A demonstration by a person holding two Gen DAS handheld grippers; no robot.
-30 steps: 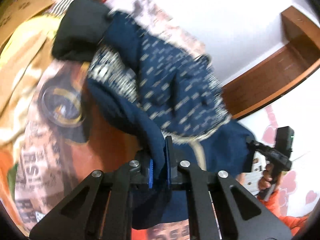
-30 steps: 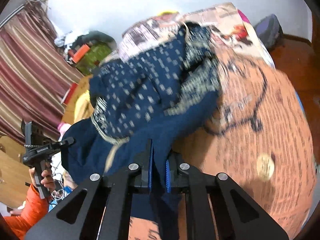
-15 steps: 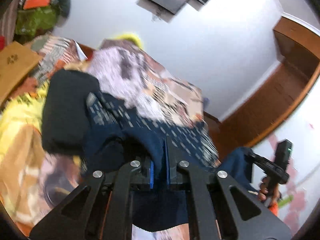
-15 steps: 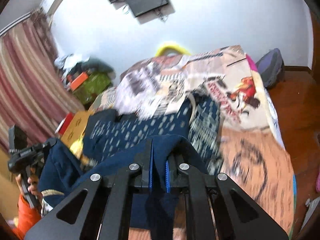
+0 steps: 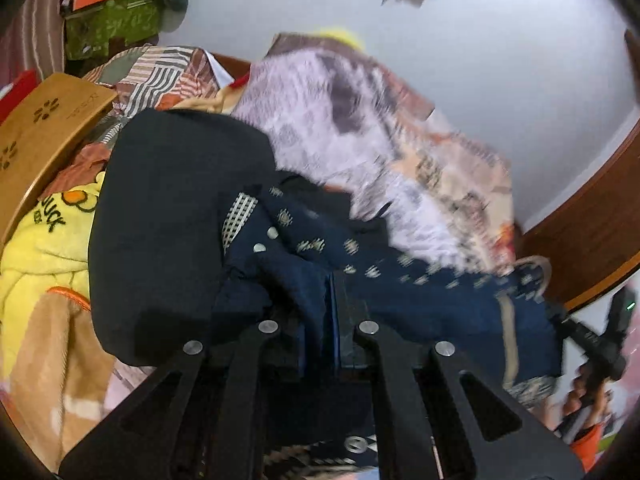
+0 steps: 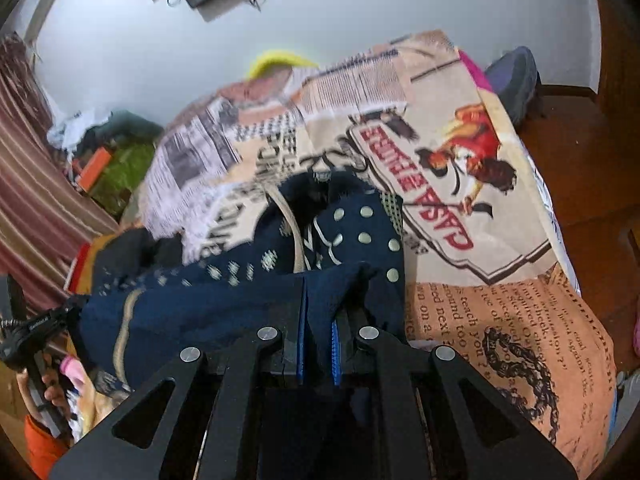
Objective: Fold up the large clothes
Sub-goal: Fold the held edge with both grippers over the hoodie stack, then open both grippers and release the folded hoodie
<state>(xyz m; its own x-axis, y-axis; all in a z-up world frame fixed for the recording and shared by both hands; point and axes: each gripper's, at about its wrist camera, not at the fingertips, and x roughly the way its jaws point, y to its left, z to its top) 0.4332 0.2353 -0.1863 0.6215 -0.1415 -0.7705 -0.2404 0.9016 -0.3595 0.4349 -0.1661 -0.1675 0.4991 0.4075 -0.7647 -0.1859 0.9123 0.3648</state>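
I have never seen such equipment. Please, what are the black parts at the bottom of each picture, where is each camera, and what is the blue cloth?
No robot here: a person holds one two-finger gripper in each hand, each with a camera looking along its fingers. The left gripper and right gripper are both shut on one dark blue patterned garment, stretched between them above a bed cover printed like newspaper. A black garment lies beside it. Each view also shows the other gripper at its edge.

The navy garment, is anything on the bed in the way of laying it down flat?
Yes. A black folded garment lies right beside the navy garment on the left claw's side, touching it. On the right claw's side, the printed bedspread looks bare.
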